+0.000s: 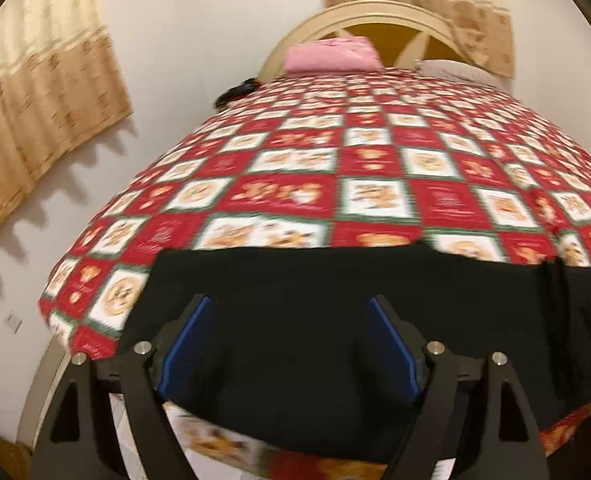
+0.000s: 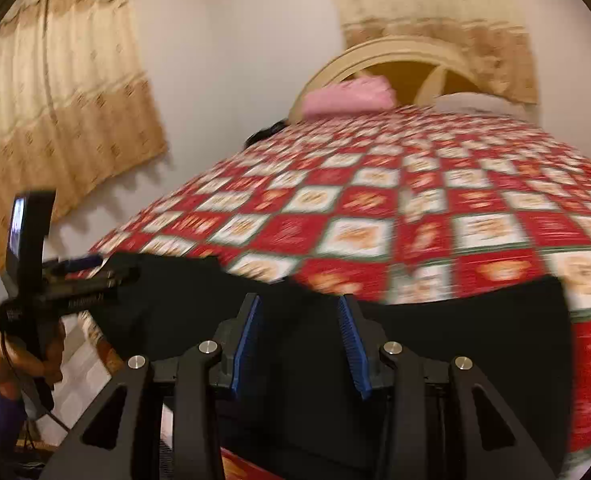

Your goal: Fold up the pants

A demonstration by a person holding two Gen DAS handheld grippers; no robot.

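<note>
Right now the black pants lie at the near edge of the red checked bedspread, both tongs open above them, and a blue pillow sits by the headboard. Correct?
Not quite: the pillow is pink, as the left wrist view shows. The pants, bedspread, headboard and open left tongs and right tongs are as described.

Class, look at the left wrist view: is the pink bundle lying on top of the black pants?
No. The pink bundle sits by the headboard at the far end, while the black pants lie at the near edge.

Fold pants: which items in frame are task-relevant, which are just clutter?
In play:
black pants
left gripper, open
right gripper, open
patterned bedspread, the work surface

Clutter:
pink folded cloth
white pillow
curtains
</note>
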